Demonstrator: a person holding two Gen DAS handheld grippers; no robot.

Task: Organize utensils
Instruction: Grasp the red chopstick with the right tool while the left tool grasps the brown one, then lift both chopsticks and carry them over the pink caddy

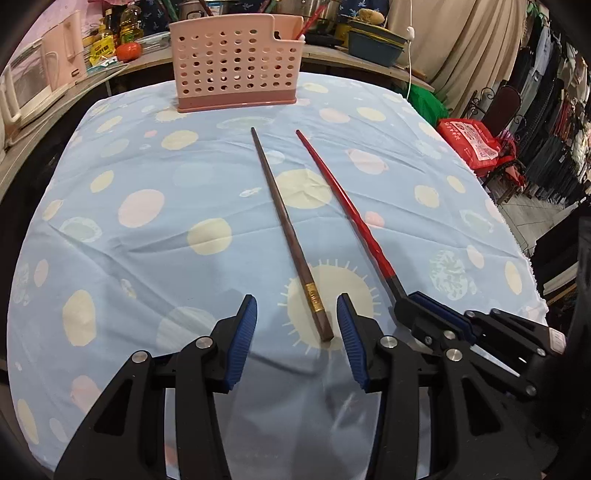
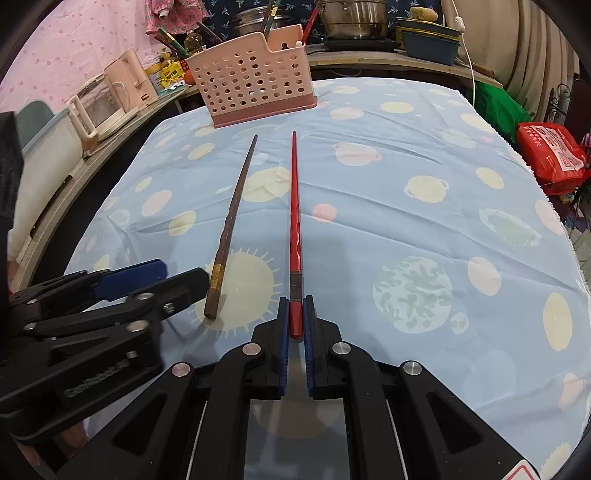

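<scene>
A brown chopstick point(image 1: 284, 221) with a gold band lies on the blue dotted tablecloth point(image 1: 147, 258); its thick end sits between the fingers of my open left gripper point(image 1: 295, 325), untouched. It also shows in the right wrist view point(image 2: 231, 221). A red chopstick point(image 1: 343, 199) lies to its right. My right gripper point(image 2: 295, 314) is shut on the red chopstick's point(image 2: 294, 206) thick end. The right gripper also shows in the left wrist view point(image 1: 413, 306). A pink perforated utensil holder point(image 1: 236, 62) stands at the table's far side and holds a red utensil.
The holder also shows in the right wrist view point(image 2: 255, 77). Behind the table is a counter with a kettle point(image 2: 129, 81), bottles, pots point(image 2: 351, 18) and a teal basin point(image 1: 373, 46). A red bag point(image 2: 550, 155) and hanging clothes are off the right edge.
</scene>
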